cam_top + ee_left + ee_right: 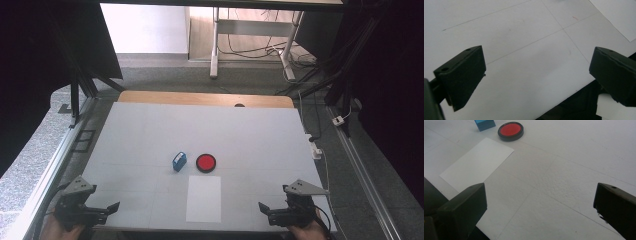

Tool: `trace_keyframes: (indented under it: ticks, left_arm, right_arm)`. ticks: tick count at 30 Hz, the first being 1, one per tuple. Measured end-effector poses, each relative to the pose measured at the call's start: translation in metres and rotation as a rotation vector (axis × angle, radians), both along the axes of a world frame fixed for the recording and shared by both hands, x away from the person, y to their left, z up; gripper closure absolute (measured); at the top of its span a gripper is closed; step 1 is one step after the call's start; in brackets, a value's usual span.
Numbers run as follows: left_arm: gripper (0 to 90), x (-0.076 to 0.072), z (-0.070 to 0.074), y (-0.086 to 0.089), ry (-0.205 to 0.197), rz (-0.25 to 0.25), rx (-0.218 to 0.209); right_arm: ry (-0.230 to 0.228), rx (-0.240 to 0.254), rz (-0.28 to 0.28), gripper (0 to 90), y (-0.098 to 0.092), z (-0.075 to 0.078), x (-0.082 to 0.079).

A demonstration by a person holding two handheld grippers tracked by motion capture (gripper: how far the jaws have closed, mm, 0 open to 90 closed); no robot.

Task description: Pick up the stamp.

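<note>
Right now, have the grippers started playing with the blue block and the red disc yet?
Not yet. Nothing looks done: the blue block and red disc sit side by side mid-table, beyond the white sheet. Nothing is in hand: the left gripper and right gripper wait open at the near corners. All the handling is left.

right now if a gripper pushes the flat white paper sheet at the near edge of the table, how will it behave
The flat white paper sheet looks very thin and lies flush on the white table, so it is probably light and floppy. Pushed at an edge, it would likely slide or buckle rather than tip. Lifting it may be awkward: no raised edge shows for jaws to catch.
</note>
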State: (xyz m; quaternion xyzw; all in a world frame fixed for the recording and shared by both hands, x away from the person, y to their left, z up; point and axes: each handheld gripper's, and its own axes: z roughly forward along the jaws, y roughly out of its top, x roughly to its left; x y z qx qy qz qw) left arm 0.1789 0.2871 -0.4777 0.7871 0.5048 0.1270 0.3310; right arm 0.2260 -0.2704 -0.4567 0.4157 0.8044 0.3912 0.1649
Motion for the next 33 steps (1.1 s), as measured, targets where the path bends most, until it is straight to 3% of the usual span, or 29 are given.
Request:
trace_keyframes:
  ticks: [6,13,19,26,33]
  left_arm:
    - [0.1,0.000,0.002,0.001,-0.017,-0.001,-0.017]
    - [0.0,0.004,0.003,-0.001,-0.031,-0.040,-0.018]
    - [0.0,0.009,0.004,-0.003,-0.019,-0.085,-0.069]
    - [0.0,0.017,0.003,-0.012,-0.013,-0.124,-0.071]
    - [0.0,0.026,0.003,-0.021,-0.045,-0.144,-0.064]
  right_arm:
    - [0.000,-0.011,0.001,0.0,0.001,0.000,0.000]
    - [0.004,-0.021,0.009,0.0,0.002,0.000,0.001]
    - [0.011,-0.021,0.013,0.0,0.002,0.000,0.001]
    - [0.014,-0.017,0.015,0.0,0.002,0.000,0.002]
    - [0.015,-0.019,0.016,0.0,0.002,0.000,0.002]
